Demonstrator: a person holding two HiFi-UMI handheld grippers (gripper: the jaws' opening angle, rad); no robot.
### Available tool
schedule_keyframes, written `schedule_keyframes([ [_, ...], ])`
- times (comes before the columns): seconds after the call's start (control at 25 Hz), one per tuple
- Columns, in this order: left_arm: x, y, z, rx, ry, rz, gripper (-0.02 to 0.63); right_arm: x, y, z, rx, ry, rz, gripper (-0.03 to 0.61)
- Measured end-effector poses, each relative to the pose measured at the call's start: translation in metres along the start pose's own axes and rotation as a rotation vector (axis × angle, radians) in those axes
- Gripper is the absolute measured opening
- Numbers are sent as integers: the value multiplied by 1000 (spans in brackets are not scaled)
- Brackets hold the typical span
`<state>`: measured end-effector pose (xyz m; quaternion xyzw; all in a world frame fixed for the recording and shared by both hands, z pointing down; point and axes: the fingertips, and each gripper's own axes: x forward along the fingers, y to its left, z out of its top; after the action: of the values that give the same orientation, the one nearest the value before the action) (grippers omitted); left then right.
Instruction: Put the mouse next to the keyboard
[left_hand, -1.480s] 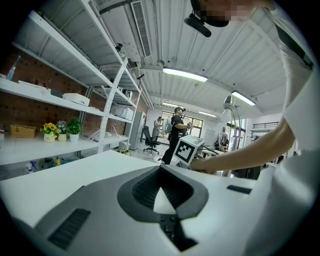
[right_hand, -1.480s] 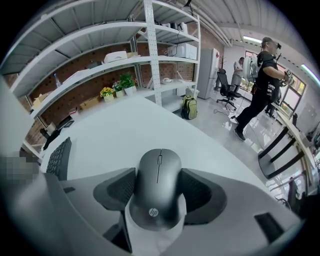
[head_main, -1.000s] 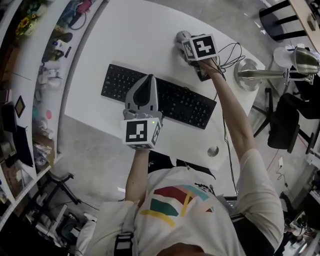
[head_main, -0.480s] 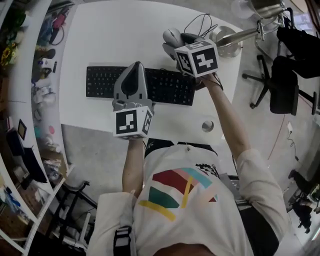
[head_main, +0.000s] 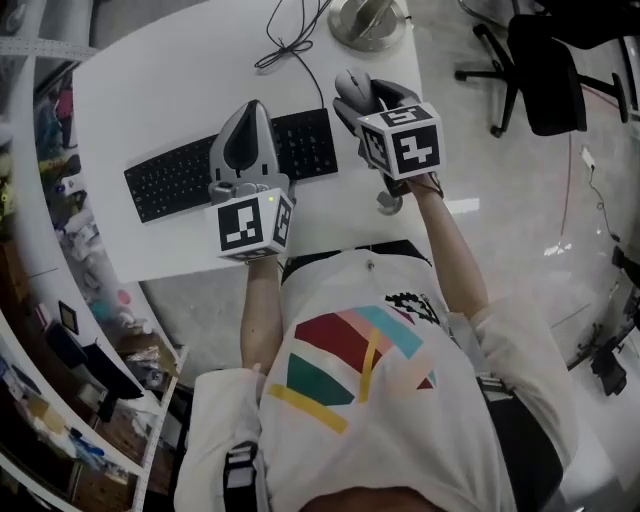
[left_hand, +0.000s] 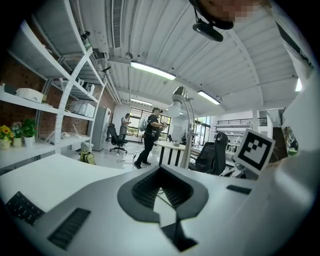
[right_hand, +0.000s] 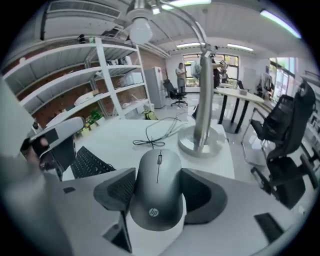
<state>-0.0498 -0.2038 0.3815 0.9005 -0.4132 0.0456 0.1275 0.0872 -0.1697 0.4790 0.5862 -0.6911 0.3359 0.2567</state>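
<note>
A grey mouse (right_hand: 157, 192) sits between the pads of my right gripper (right_hand: 159, 186), which is shut on its sides. In the head view the mouse (head_main: 351, 86) and right gripper (head_main: 357, 98) are just right of the black keyboard's (head_main: 190, 170) right end, over the white table (head_main: 150, 80). I cannot tell whether the mouse touches the table. My left gripper (head_main: 250, 108) hovers over the keyboard's right half, its jaws together with nothing in them. In the left gripper view that gripper (left_hand: 162, 192) tilts up toward the room.
A lamp's round metal base (right_hand: 202, 140) and post stand beyond the mouse, with a black cable (right_hand: 162, 132) looped on the table beside them. The table's edge runs just right of the mouse. A black office chair (head_main: 540, 70) stands on the floor to the right.
The right gripper has carried the mouse from beside the lamp base toward me, to the keyboard's right end. The left gripper has stayed over the keyboard. The head view has swung round.
</note>
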Motion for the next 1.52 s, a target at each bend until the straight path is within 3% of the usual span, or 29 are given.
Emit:
schedule_keyframes([
  [0.16,12,-23,-11,22,40,-66,43,-9,-20,-49,170,25,-39,299],
  [0.32,20,-42,-25,32,87,-103,43,-13,-27,-81,226,54,-71,299],
  [0.6,30,-71,-40,43,120,-153,43,-12,-33,-103,221,74,-103,299],
  [0.92,30,-72,-38,20,113,-154,43,-4,-32,-109,152,88,-169,299],
  [1.52,23,-71,-33,16,92,-180,43,-1,-25,-106,173,2,-126,302],
])
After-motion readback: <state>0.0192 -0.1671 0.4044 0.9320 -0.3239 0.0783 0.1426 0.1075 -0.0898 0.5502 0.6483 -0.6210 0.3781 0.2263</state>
